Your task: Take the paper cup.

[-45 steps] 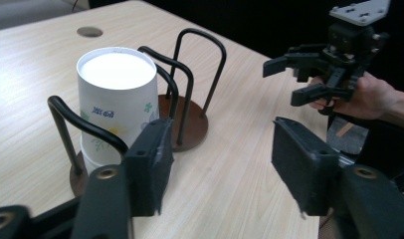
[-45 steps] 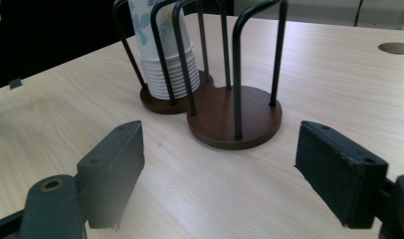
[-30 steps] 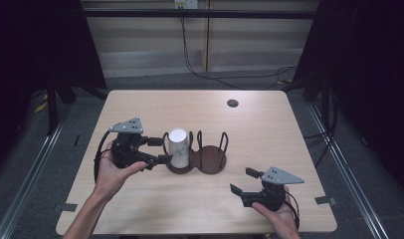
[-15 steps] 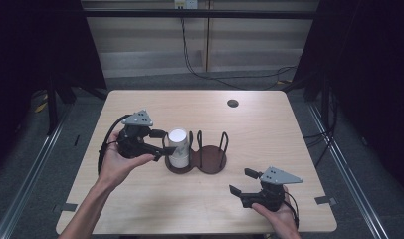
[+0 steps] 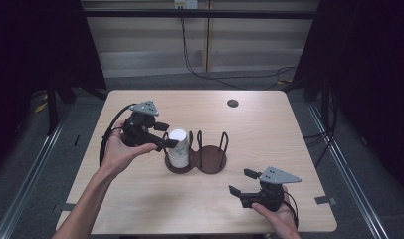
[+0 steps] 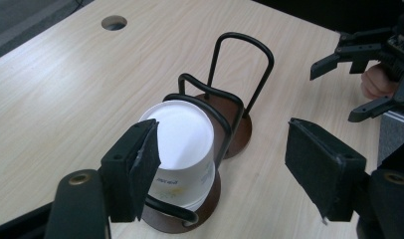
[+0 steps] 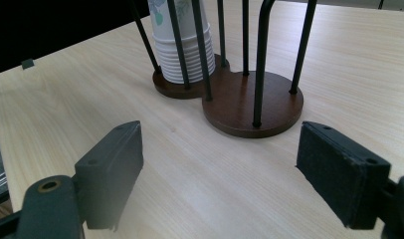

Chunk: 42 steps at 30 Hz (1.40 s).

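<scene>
A stack of white paper cups (image 5: 179, 150) stands upside down in the left ring of a black wire holder with two brown round bases (image 5: 213, 160). My left gripper (image 5: 169, 135) hovers at the stack's top from the left. Its jaws have just been opening and stand open, with the cup top (image 6: 182, 134) beside the left pad (image 6: 146, 162), no pad pressing on it. The holder's right ring (image 6: 242, 130) has no cups in it. Near the front right edge my right gripper (image 5: 240, 181) rests open, aimed at the holder (image 7: 240, 104) and the cups (image 7: 182, 50); it appears in the left gripper view as well (image 6: 334, 92).
A small round hole (image 5: 233, 103) sits in the wooden table (image 5: 289, 139) at the back. Bare wood lies around the holder on all sides. Dark curtains and metal rails flank the table, and a cable trails from the left gripper.
My left gripper has lifted a little and shifted toward the far side at the cup stack, and its jaws stand wider than half a second ago. The right gripper has stayed put.
</scene>
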Each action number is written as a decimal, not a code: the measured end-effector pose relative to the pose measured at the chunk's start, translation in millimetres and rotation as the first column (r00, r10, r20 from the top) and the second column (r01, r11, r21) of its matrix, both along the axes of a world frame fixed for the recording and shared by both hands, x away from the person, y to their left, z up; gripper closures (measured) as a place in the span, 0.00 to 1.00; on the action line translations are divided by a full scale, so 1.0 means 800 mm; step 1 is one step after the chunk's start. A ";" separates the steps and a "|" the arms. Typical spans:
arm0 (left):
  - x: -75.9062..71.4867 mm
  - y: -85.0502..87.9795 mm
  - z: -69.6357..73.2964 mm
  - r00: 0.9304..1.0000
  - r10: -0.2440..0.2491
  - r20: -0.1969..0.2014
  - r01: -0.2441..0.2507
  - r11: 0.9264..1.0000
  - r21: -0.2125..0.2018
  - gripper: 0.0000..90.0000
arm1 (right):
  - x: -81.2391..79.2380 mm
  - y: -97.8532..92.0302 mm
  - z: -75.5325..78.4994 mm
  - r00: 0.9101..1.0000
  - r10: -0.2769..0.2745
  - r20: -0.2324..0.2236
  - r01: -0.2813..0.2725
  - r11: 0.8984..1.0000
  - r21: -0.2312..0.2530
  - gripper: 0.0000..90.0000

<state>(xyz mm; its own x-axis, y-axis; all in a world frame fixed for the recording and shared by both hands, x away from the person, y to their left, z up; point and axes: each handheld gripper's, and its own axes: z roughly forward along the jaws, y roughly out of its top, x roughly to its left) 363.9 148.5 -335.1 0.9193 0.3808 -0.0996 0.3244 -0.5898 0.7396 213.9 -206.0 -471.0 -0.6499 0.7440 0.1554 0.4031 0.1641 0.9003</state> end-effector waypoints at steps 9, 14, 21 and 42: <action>0.018 -0.015 -0.008 1.000 0.000 -0.027 0.003 0.992 0.125 0.28 | 0.001 0.000 0.000 1.000 0.015 -0.010 -0.015 1.000 0.002 0.20; 0.030 -0.018 -0.009 0.999 0.011 -0.046 -0.005 0.991 0.136 0.24 | 0.000 0.000 0.000 1.000 0.010 -0.011 -0.010 1.000 0.001 0.20; 0.043 -0.029 -0.009 0.998 0.003 -0.066 0.010 0.982 0.188 0.24 | 0.000 0.003 -0.001 0.999 0.024 -0.043 -0.024 1.000 -0.006 0.20; 0.053 -0.059 -0.021 0.997 -0.023 -0.077 0.050 0.928 0.369 0.26 | 0.002 0.000 -0.003 0.998 0.023 -0.064 -0.025 0.999 -0.026 0.20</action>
